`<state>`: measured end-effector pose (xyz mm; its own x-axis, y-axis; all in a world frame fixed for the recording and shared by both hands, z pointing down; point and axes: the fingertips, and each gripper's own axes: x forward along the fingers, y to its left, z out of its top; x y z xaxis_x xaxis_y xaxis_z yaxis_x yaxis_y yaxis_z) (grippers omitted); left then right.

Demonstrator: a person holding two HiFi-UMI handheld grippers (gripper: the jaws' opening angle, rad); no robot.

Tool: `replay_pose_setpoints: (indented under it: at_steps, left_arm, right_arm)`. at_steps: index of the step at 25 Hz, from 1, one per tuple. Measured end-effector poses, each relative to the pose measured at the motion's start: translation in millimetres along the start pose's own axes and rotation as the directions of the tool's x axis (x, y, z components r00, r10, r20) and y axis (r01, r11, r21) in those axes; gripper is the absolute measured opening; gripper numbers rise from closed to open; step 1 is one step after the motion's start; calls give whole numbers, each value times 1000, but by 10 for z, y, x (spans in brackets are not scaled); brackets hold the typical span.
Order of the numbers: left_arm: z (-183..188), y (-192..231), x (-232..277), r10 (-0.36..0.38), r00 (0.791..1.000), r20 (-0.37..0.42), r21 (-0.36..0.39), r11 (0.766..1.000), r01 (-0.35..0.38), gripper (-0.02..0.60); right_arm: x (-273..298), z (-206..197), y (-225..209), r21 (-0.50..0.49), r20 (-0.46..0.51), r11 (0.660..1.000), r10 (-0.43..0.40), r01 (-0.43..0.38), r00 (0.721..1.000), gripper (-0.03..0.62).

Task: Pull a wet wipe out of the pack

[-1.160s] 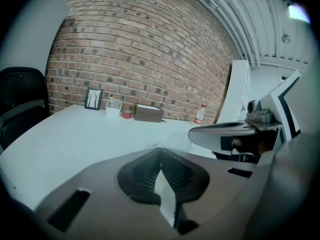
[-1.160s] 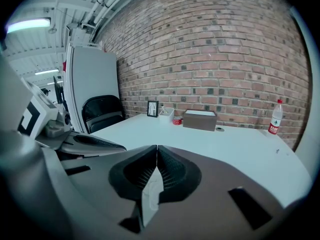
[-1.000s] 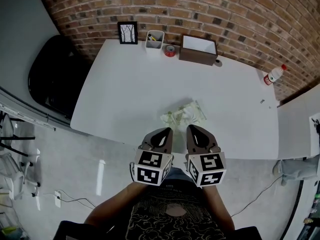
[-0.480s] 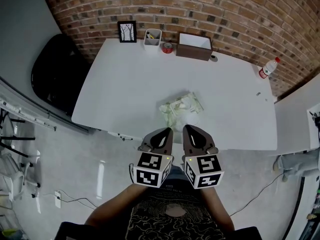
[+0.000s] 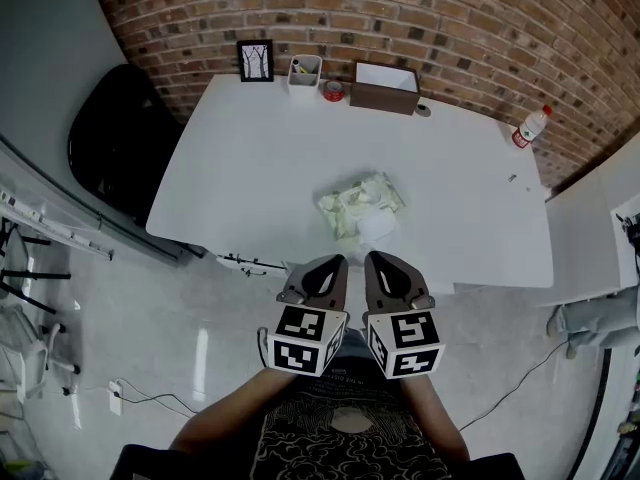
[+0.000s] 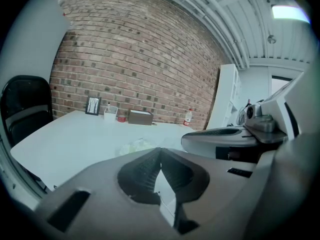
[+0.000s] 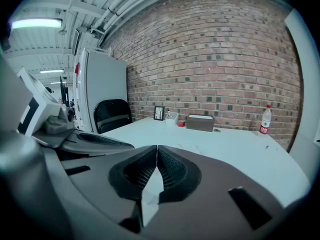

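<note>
Currently: wipe pack (image 5: pixel 358 204) lies central on desk (image 5: pixel 250 168), pale sheet (image 5: pixel 376 230), possibly a wipe, at its near side; brown box (image 5: pixel 385 90), bottle (image 5: pixel 527 126) along far edge. Left tool (image 5: pixel 336 260), right tool (image 5: pixel 371 257) side by side off near edge, both pressed together, empty.

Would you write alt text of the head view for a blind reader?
A person holds the left gripper and right gripper side by side, both shut and empty, short of a wet wipe pack on a white table. A framed picture and a brown box stand along the far edge by a brick wall.
</note>
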<state>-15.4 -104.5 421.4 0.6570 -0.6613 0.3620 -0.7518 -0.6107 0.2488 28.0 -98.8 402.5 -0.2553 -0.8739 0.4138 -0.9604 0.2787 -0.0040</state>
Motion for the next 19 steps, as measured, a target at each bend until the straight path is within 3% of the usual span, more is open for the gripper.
replay_pose_setpoints:
  at_steps: [19]
  left_arm:
    - [-168, -119, -360, -8, 1000, 3, 15, 1000, 8, 12]
  right_arm:
    - [-281, -145, 243, 3, 14, 1000, -19, 19, 1000, 18]
